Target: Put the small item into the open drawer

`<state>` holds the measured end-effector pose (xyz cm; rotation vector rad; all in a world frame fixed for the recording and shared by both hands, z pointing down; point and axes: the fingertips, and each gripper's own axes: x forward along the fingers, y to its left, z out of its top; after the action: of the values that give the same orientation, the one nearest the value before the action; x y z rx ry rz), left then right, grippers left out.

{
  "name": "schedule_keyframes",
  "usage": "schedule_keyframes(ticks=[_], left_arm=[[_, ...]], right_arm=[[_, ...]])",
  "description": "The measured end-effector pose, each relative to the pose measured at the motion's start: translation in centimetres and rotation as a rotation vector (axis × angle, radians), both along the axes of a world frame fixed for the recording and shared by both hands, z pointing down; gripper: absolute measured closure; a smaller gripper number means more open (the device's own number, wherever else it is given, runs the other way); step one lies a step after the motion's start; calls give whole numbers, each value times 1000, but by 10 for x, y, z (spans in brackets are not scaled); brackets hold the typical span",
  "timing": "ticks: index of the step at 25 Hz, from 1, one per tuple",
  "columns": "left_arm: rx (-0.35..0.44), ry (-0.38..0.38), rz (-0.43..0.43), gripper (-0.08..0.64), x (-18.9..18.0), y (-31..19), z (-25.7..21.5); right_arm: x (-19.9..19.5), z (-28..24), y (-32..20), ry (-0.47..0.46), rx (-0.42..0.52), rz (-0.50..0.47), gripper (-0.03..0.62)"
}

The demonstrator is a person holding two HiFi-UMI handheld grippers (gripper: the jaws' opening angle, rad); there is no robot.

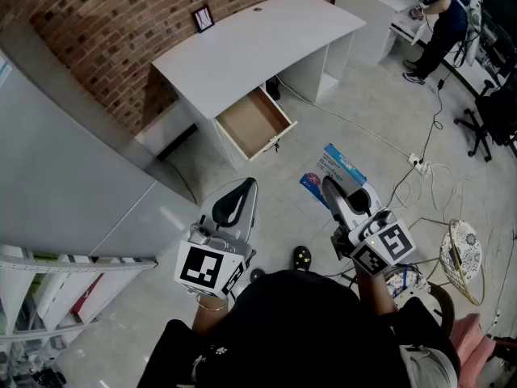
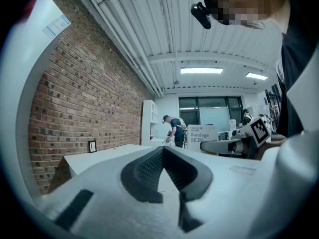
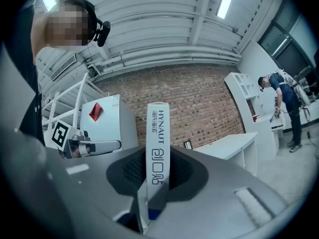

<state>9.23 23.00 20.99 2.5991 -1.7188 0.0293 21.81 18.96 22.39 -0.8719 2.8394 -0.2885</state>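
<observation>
Left hand-held gripper (image 1: pixel 245 186) (image 2: pixel 162 151): jaws pressed together at the tips with nothing between them. It is held level, close to the person's body, on the near-left side of the open drawer with the light-brown wooden bottom (image 1: pixel 254 122) and well short of it. That drawer stands pulled out from the front of the white flat-topped desk (image 1: pixel 250 43), and as far as the head view shows, its interior is bare. Right hand-held gripper (image 1: pixel 331 188) (image 3: pixel 157 156): jaws pinching the slim white-and-blue cardboard bandage box (image 1: pixel 342 166) (image 3: pixel 157 133), which stands on edge between the pads and projects forward past the fingertips. The box is in the air on the near-right side of the drawer, well apart from it and not yet over its opening. Task status, judged from this arrangement: pickup of the item is complete, transport is at an early stage, and placement and release are outstanding. Remaining work: carry the box forward to the drawer, bring it over the opening, lower it inside, then spread the jaws. The box is long relative to the grip, so its free end should clear the drawer's front panel before it is lowered.
</observation>
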Motion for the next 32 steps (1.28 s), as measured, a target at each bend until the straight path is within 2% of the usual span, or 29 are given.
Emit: schedule_keyframes(ticks=[15,32], left_arm=[[-8,13,-1,563,18,-14,0],[0,-8,67,563,87,-59,0]], right_arm=[[28,0,-14,-61,-22,28,509],[104,7,-46,-98,-39,110,509]])
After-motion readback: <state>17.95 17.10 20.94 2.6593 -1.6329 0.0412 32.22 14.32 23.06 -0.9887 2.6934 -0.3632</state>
